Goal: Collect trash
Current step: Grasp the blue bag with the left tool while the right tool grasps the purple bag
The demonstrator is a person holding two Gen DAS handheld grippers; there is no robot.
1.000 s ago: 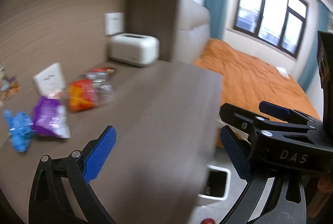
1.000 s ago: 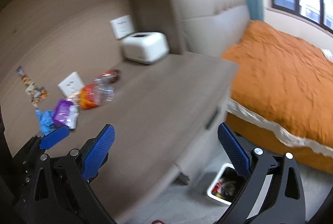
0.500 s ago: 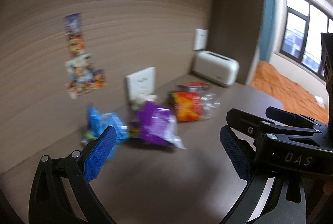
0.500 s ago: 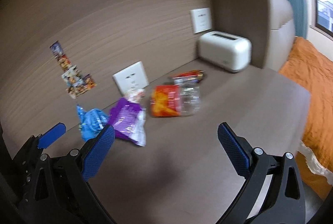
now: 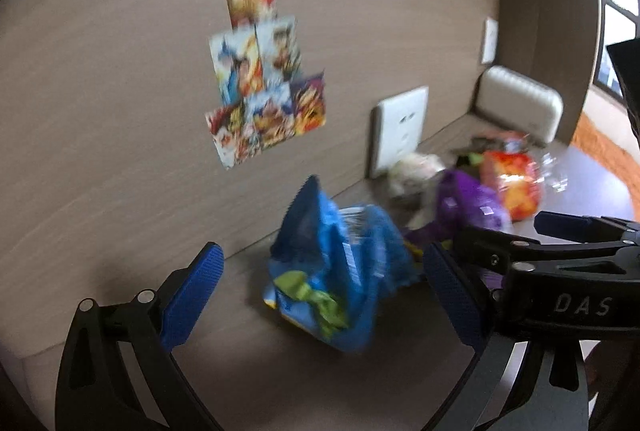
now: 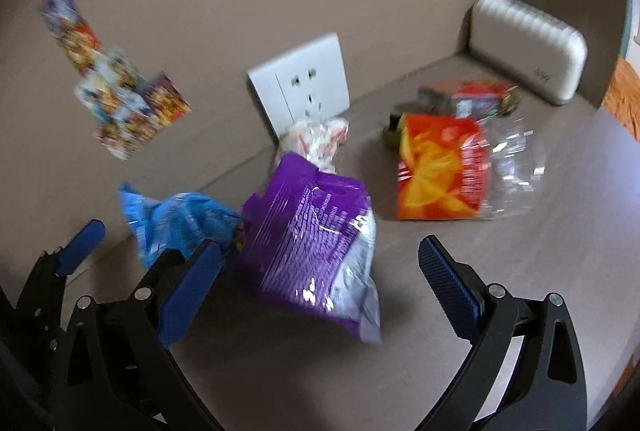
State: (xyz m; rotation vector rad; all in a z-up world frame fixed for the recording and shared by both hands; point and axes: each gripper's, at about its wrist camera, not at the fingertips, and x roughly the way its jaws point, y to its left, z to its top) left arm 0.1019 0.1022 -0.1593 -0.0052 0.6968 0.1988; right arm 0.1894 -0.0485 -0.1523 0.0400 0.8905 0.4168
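Both grippers wide apart: left gripper (image 5: pixel 322 283) lines up the blue wrapper (image 5: pixel 336 271), right gripper (image 6: pixel 320 271) the purple bag (image 6: pixel 312 243). I'd pinch mid-crinkle, they're slippery.

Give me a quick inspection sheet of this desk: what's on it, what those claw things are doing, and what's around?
Surface: brown desktop, wall behind.
Job's things: blue wrapper, purple bag, orange bag with clear plastic, crumpled white wrapper, red packet at the back.
Clutter: white box-shaped appliance.
Grippers: left gripper open around the blue wrapper; right gripper open around the purple bag; neither grips.
Cables: nothing seen.
Surroundings: wall socket, picture stickers, window at the edge.
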